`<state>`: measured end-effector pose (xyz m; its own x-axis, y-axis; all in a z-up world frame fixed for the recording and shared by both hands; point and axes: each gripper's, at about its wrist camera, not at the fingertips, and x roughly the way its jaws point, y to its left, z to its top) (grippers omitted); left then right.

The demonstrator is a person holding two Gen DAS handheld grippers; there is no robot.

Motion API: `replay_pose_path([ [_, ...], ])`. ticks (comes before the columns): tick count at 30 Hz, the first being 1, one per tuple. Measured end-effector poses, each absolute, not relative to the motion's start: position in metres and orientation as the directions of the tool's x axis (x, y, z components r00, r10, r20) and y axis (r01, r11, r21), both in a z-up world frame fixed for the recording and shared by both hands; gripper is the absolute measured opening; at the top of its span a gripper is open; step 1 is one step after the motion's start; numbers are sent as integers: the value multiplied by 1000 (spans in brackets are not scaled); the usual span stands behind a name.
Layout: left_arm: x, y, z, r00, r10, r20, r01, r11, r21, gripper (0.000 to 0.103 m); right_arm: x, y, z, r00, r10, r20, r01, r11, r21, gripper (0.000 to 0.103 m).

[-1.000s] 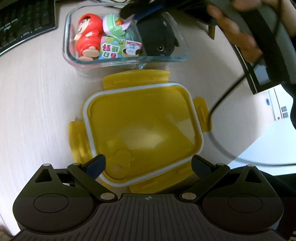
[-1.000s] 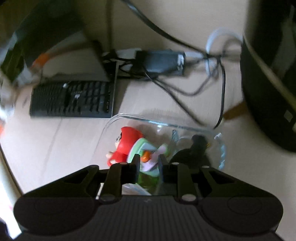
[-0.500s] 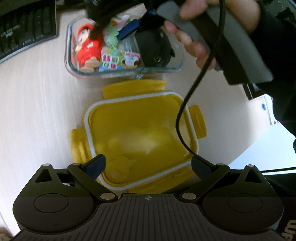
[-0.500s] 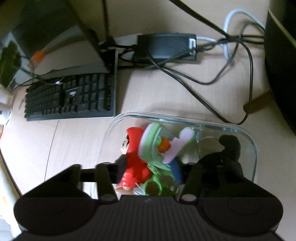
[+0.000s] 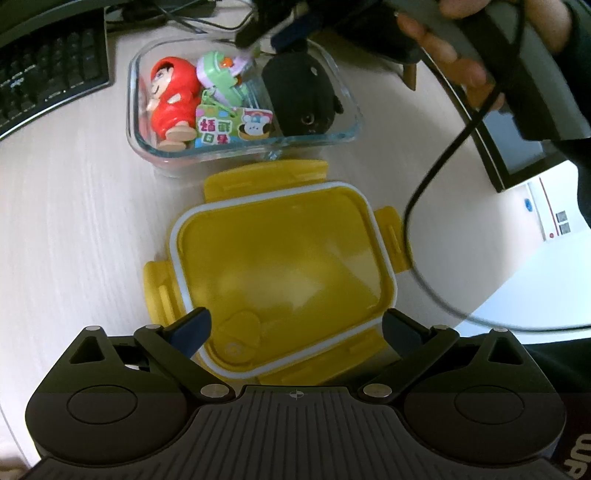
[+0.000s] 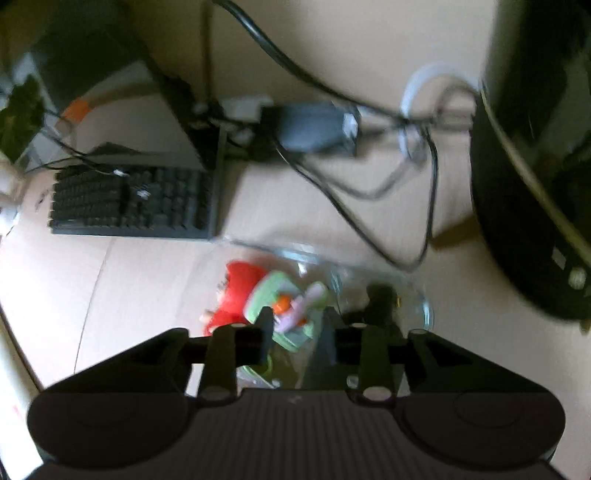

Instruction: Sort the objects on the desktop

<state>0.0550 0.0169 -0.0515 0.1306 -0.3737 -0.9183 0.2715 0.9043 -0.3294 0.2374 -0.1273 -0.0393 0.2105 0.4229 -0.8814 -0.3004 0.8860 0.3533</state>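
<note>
Hovering low over the pale wooden desk [image 5: 66, 236] at the bottom of the left wrist view, left gripper [image 5: 295, 326] spread wide, one fingertip [image 5: 192, 325] overlapping the lower left corner of the yellow lid [image 5: 284, 273] and the other at its lower right corner, nothing held between them. Lying flat in the middle of that frame, inner side up, white seal running round its rim, latches folded outward, just below the glass container [image 5: 332, 142]. Sitting in the upper middle of the frame, holding a red figurine [image 5: 173, 107] at its left, a green and purple toy [image 5: 219, 75] beside it, a printed card [image 5: 236, 127] along the near wall and a black plush [image 5: 301, 98] at the right. Reaching in from the upper right, right gripper [image 5: 271, 31], blurred, just above the far rim of the container, gripped by a hand [image 5: 454, 44] with a black cable trailing down. Showing in the right wrist view, heavily blurred, right gripper [image 6: 297, 325] with jaws narrowed yet apart, the green and purple toy [image 6: 284, 299] appearing between them; whether touching or merely behind, cannot tell. Lying at the left of that frame, a black keyboard [image 6: 129, 203], with a power brick [image 6: 317, 127] and tangled cables near the upper middle.
</note>
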Motion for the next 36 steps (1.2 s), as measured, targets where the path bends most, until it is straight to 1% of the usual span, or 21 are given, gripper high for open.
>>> replay_pose_path([
  [3, 55, 17, -53, 128, -373, -919, 262, 906, -332, 101, 235, -123, -27, 282, 403, -871, -352, 888, 297, 33],
  [5, 55, 16, -53, 126, -377, -918, 265, 904, -335, 101, 233, -116, -25, 306, 395, -866, -395, 880, 262, 41],
  [6, 55, 16, -54, 125, -378, -917, 265, 904, -337, 101, 231, -109, -25, 318, 379, -869, -435, 873, 222, 50],
  [10, 54, 17, -55, 121, -380, -917, 259, 904, -340, 101, 209, -77, -38, 334, 336, -881, -603, 794, 75, 51],
  [13, 54, 19, -57, 121, -378, -918, 250, 906, -340, 101, 204, -59, -57, 350, 283, -893, -649, 760, -13, 52],
  [15, 54, 20, -57, 121, -377, -918, 244, 908, -341, 101, 210, -57, -68, 351, 253, -902, -658, 751, -45, 58],
  [16, 54, 21, -58, 122, -377, -918, 241, 909, -341, 101, 214, -58, -75, 339, 240, -910, -659, 750, -48, 57],
  [17, 54, 21, -58, 122, -376, -919, 239, 909, -341, 101, 219, -61, -80, 308, 244, -920, -658, 753, -20, 51],
  [18, 54, 22, -59, 122, -376, -919, 236, 910, -341, 101, 222, -68, -81, 283, 275, -919, -645, 763, 30, 50],
  [20, 55, 24, -60, 120, -376, -919, 223, 912, -344, 101, 221, -79, -75, 280, 322, -904, -645, 760, 71, 50],
  [22, 57, 24, -63, 112, -377, -920, 213, 913, -348, 101, 212, -84, -67, 298, 357, -885, -701, 712, 51, 50],
  [25, 59, 21, -63, 105, -373, -922, 226, 912, -343, 101, 184, -78, -58, 337, 378, -863, -829, 553, -81, 50],
  [28, 59, 16, -62, 99, -370, -924, 249, 908, -337, 101, 154, -69, -60, 355, 390, -849, -917, 322, -235, 50],
  [29, 59, 14, -62, 99, -367, -925, 256, 908, -332, 101, 150, -68, -61, 357, 381, -853, -922, 289, -257, 50],
  [31, 57, 15, -60, 104, -358, -928, 261, 910, -321, 101, 151, -70, -56, 359, 360, -861, -918, 300, -258, 52],
  [32, 57, 17, -60, 106, -356, -928, 256, 912, -321, 101, 156, -75, -50, 352, 363, -863, -913, 338, -230, 54],
  [34, 58, 21, -63, 103, -358, -928, 235, 915, -327, 101, 168, -91, -34, 335, 382, -861, -883, 446, -145, 75],
  [35, 59, 22, -64, 102, -359, -928, 225, 917, -330, 101, 174, -100, -25, 339, 401, -851, -859, 501, -107, 78],
  [36, 59, 23, -65, 100, -359, -928, 220, 917, -332, 101, 180, -110, -16, 349, 417, -839, -829, 554, -69, 78],
])
